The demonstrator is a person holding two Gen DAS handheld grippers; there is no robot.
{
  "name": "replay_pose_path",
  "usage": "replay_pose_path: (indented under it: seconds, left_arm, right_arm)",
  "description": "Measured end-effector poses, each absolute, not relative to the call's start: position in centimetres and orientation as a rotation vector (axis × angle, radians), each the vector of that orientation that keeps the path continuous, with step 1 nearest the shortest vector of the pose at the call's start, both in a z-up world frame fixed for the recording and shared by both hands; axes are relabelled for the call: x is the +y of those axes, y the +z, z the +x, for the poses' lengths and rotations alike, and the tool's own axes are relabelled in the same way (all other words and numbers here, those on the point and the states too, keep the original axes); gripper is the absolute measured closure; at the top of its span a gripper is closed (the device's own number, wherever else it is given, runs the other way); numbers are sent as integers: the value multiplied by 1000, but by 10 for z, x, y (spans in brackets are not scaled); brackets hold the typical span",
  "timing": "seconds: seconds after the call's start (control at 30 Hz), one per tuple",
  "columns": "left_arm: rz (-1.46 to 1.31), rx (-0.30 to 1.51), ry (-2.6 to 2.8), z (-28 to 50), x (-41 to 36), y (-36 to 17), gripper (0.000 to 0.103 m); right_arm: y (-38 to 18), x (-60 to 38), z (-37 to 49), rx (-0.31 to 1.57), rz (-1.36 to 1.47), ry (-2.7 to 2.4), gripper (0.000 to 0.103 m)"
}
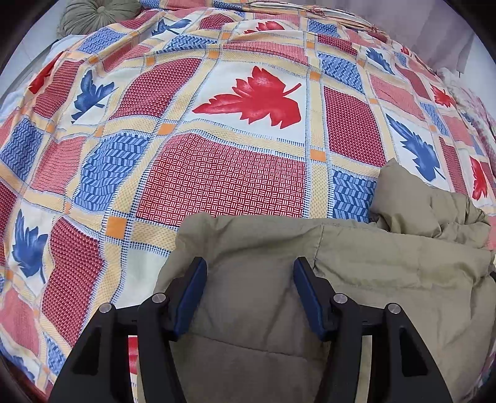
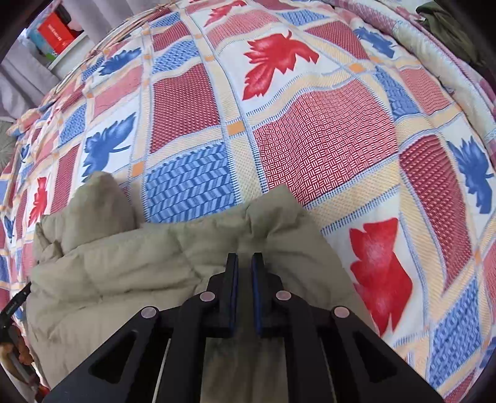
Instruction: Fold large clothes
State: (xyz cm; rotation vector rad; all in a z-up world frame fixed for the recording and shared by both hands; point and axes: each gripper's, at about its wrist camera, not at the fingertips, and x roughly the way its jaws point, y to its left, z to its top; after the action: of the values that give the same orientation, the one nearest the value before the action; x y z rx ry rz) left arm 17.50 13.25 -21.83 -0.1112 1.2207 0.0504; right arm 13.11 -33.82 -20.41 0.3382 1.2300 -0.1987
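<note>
A khaki padded jacket point(image 1: 356, 279) lies bunched on the patterned bedspread point(image 1: 248, 93) at the near edge of the bed. My left gripper point(image 1: 249, 266) is open, its jaws wide apart, just above the jacket's left part. In the right wrist view the same jacket point(image 2: 139, 266) fills the lower left. My right gripper point(image 2: 245, 260) has its jaws nearly together over a raised fold of the jacket; a thin gap shows between the pads and I cannot tell whether fabric is pinched there.
The bedspread point(image 2: 310, 139) with red and blue leaf squares covers the bed. A green round cushion point(image 1: 99, 15) lies at the far left. A white shelf with a red box point(image 2: 55, 31) stands beyond the bed. Dark green cloth point(image 2: 449, 24) lies far right.
</note>
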Motion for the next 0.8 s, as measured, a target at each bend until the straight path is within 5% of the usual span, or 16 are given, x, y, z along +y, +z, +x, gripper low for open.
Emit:
replay_pose_path:
  seconds: [0.7,0.77,0.8]
  left_arm:
    - [-101,1301,16,93,141,-191,43]
    - [-98,1311,10,87,141,-192,26]
    - [-100,1312,8,84,141,-191,4]
  right_arm:
    - [-165,-261,31,1240,441,-108,93]
    - [-165,-255,26,1250,449,-104,93]
    - [-166,-252,24,1255,454,-101,93]
